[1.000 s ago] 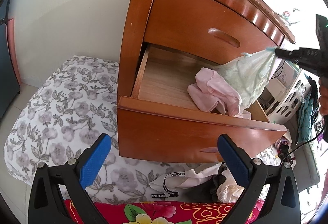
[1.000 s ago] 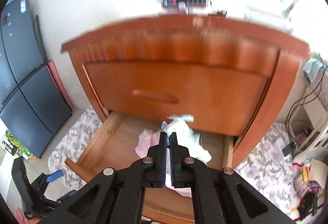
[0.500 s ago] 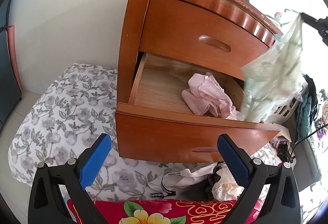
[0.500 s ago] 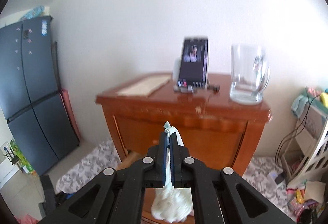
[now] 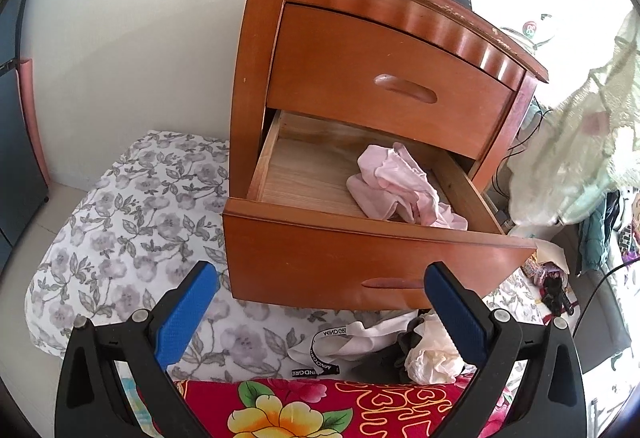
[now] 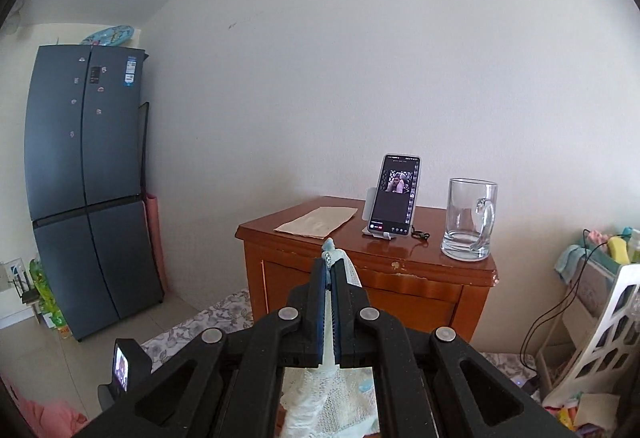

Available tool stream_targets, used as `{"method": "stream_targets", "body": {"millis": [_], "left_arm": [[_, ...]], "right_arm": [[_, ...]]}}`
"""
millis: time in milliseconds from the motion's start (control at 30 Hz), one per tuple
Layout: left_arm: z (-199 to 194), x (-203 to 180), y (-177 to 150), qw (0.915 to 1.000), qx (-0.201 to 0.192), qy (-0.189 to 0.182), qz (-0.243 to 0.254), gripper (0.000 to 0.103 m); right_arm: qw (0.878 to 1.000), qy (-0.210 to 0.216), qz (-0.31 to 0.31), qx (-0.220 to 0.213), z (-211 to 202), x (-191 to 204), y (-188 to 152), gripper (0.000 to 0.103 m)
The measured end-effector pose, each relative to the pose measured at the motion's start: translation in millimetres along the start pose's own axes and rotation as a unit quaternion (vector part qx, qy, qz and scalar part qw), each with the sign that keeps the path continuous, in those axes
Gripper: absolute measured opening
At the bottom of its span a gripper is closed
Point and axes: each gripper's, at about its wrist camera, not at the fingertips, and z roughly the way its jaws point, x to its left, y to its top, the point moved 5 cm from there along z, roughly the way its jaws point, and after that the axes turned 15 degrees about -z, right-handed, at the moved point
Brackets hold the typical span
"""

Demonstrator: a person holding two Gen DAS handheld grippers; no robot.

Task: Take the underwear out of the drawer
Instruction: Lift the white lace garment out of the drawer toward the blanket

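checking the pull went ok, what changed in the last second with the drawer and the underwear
The right gripper, shut on the pale green underwear, lifted it up out of the open drawer and clear to the right of the nightstand. The pink underwear stayed in the drawer; the left gripper stayed open and empty.

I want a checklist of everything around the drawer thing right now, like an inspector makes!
Surface: wooden nightstand, lower drawer pulled open.
Job's things: pale green underwear clamped and hanging outside the drawer; pink underwear lying in the drawer.
Clutter: clothes pile on the floral mat; phone, glass mug, paper on top.
Grippers: right gripper shut on cloth; left gripper open, empty.
Cables: black cable by the white rack.
Surroundings: dark fridge, white wall.
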Motion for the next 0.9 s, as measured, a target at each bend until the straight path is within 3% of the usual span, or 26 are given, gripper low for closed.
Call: {"method": "stream_targets", "body": {"millis": [133,267,567,733,900], "left_arm": [[-4.0,-3.1,-3.0,1.0000,0.000,0.000,0.004,0.103],[-7.6,-4.6,-4.1,1.0000,-0.002,-0.001,0.005,0.103],[-5.6,-5.3,-7.4,1.0000,0.005,0.003,0.006,0.103],[-1.3,-4.1,-8.6,0.9999,0.011,0.006,0.006,0.103],[2.2,-0.4,-8.6,0.9999,0.014,0.009,0.002,0.103]], "right_arm": [[1.000,0.008,-0.005,0.009,-12.4,4.9,-9.0,0.003],[0.999,0.014,0.000,0.048,-10.2,8.0,-33.8,0.003],[0.986,0.073,0.021,0.147,15.1,34.0,-103.0,0.004],[0.973,0.096,0.029,0.206,44.6,51.2,-141.9,0.005],[0.949,0.114,0.045,0.292,80.1,63.5,-199.4,0.005]]}}
